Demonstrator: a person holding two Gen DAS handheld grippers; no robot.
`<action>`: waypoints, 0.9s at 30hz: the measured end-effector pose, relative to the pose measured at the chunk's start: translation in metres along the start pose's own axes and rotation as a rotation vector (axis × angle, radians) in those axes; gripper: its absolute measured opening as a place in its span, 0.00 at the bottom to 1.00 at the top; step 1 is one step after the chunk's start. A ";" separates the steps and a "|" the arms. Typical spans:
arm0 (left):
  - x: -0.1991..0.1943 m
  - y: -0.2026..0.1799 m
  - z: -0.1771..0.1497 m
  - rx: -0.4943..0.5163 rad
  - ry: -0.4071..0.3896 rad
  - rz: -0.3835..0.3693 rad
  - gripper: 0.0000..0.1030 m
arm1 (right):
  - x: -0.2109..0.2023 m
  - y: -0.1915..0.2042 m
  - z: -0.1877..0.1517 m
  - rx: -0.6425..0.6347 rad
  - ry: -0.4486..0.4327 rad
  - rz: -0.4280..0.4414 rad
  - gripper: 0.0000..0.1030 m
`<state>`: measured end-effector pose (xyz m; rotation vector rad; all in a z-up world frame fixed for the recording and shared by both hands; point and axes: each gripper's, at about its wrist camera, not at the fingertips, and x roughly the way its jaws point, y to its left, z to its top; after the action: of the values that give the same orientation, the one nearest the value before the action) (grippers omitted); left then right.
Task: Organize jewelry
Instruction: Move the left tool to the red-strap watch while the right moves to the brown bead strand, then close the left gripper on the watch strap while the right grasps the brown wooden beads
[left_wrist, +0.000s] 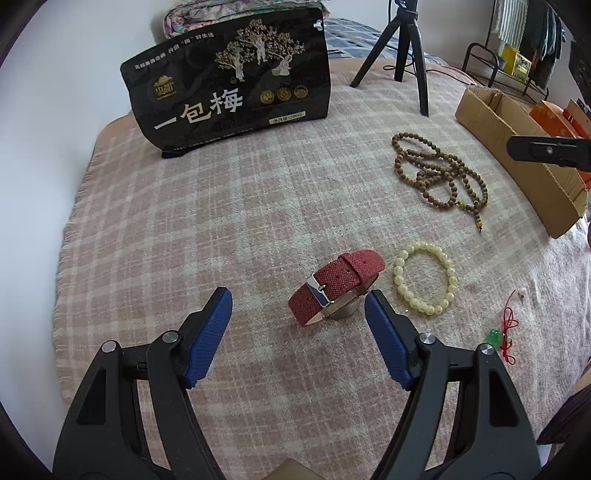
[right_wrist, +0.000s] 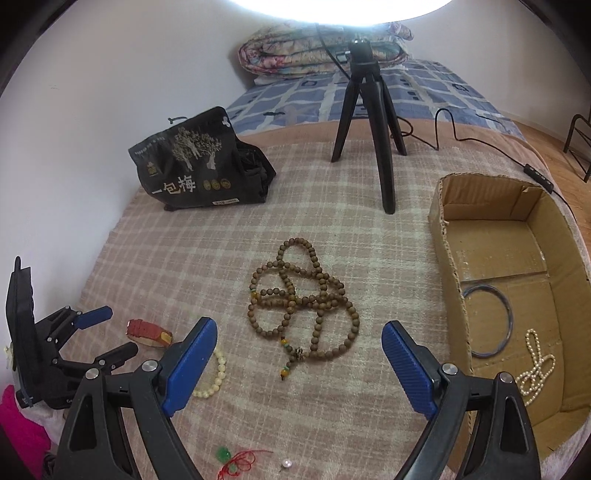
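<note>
A red-strapped watch (left_wrist: 334, 286) lies on the plaid blanket, just ahead of my open left gripper (left_wrist: 299, 301), whose right pad (left_wrist: 386, 334) is close beside the watch case. A pale yellow bead bracelet (left_wrist: 424, 277) rests right of the watch. A long brown bead necklace (right_wrist: 301, 301) lies in loops ahead of my open right gripper (right_wrist: 299, 334), nothing between its pads. The cardboard box (right_wrist: 448, 254) on the right holds a dark bangle (right_wrist: 508, 317) and a pearl strand (right_wrist: 535, 363). A red cord with a green charm (right_wrist: 236, 457) lies near the front.
A black snack bag (left_wrist: 229, 88) stands at the blanket's far left. A black tripod (right_wrist: 369, 110) with a cable stands behind the necklace. A small white bead (right_wrist: 286, 463) lies near the red cord. Folded bedding sits against the wall.
</note>
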<state>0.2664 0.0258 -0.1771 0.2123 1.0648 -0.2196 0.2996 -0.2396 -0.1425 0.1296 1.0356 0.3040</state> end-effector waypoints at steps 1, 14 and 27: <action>0.003 0.000 0.000 0.003 0.004 -0.001 0.74 | 0.004 0.001 0.001 -0.004 0.007 -0.003 0.89; 0.024 0.002 0.007 -0.003 0.011 -0.017 0.74 | 0.062 0.012 0.011 -0.093 0.125 -0.075 0.89; 0.029 0.000 0.010 0.001 0.008 -0.046 0.66 | 0.099 0.006 0.014 -0.083 0.183 -0.160 0.89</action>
<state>0.2884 0.0208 -0.1978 0.1898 1.0782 -0.2613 0.3570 -0.2024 -0.2161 -0.0567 1.2054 0.2155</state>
